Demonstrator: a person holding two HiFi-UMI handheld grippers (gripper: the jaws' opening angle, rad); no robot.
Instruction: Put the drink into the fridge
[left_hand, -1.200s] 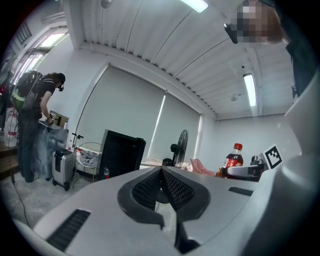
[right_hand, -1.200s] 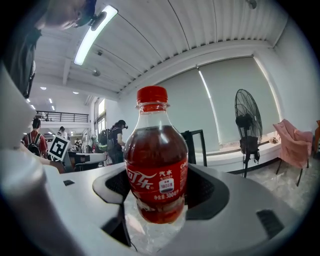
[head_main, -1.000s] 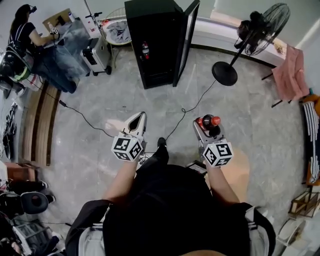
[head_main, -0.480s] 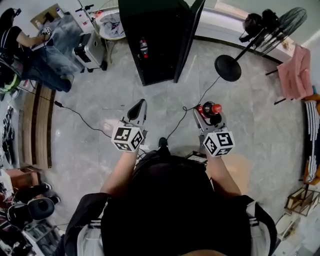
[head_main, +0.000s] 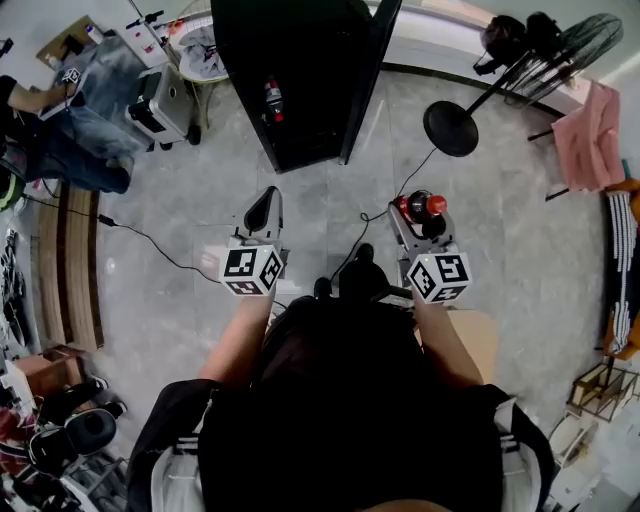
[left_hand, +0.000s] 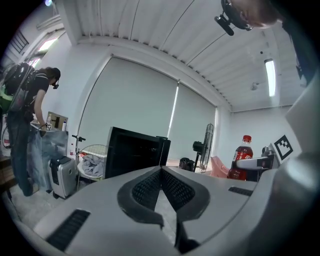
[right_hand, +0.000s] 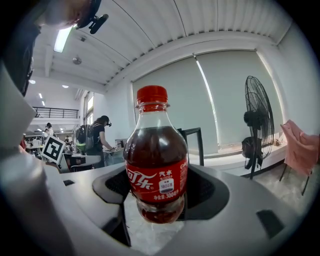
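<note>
A small cola bottle (right_hand: 156, 172) with a red cap and red label stands upright between the jaws of my right gripper (right_hand: 156, 200), which is shut on it. From the head view the bottle (head_main: 424, 207) sits at the tip of my right gripper (head_main: 421, 218). The black fridge (head_main: 290, 75) stands ahead on the floor with its door (head_main: 368, 70) swung open; a bottle (head_main: 272, 98) rests inside. My left gripper (head_main: 265, 208) is shut and holds nothing; its jaws (left_hand: 160, 181) meet at the tips. The fridge (left_hand: 134, 155) shows beyond them.
A standing fan (head_main: 520, 60) with a round base (head_main: 449, 127) is right of the fridge. A cable (head_main: 395, 205) runs across the tiled floor. A suitcase (head_main: 160, 100) and a person's arm (head_main: 30, 98) at a table lie left. Pink cloth (head_main: 590, 135) hangs at far right.
The fridge has come closer and fills more of the top of the head view. Both grippers stay level, the right one still shut on the bottle.
</note>
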